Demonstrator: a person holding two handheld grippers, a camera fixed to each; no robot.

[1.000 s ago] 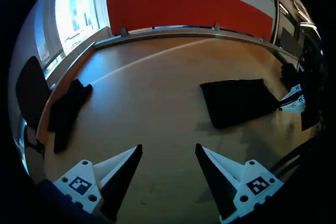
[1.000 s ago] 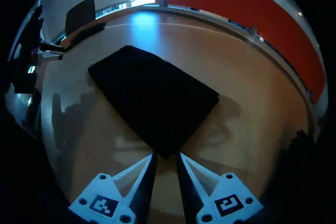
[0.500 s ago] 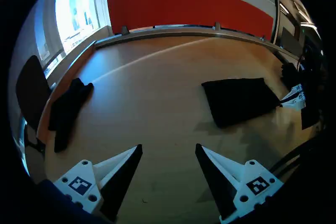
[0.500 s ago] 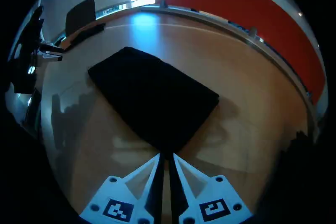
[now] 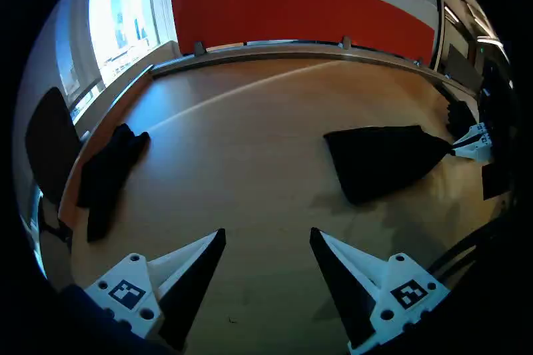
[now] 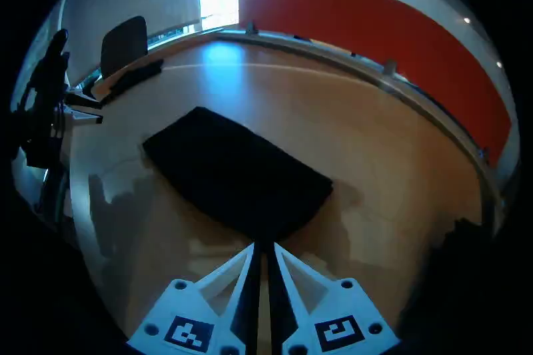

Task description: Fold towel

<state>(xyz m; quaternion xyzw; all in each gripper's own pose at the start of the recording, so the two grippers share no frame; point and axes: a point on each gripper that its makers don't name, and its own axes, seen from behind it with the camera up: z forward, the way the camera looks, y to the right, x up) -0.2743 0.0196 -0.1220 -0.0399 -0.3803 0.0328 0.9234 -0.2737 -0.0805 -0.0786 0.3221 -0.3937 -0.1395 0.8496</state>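
Observation:
A black towel (image 6: 233,175) lies folded on the wooden table, its near corner pinched between the fingers of my right gripper (image 6: 264,252) and lifted a little. In the left gripper view the same towel (image 5: 380,158) sits at the right, its corner pulled up into a point by the right gripper (image 5: 460,148). My left gripper (image 5: 266,242) hovers open over bare table, well to the left of the towel, with nothing between its fingers. The left gripper (image 6: 93,110) shows small at the far left of the right gripper view.
A second dark cloth (image 5: 106,168) lies near the table's left edge, also seen as the cloth (image 6: 136,75). A black chair (image 5: 46,142) stands beyond that edge. A red partition (image 5: 300,12) runs along the table's far side, with a window to its left.
My right gripper has closed on the towel's near corner and raised it, so the corner now lifts off the table. The left gripper has stayed in place.

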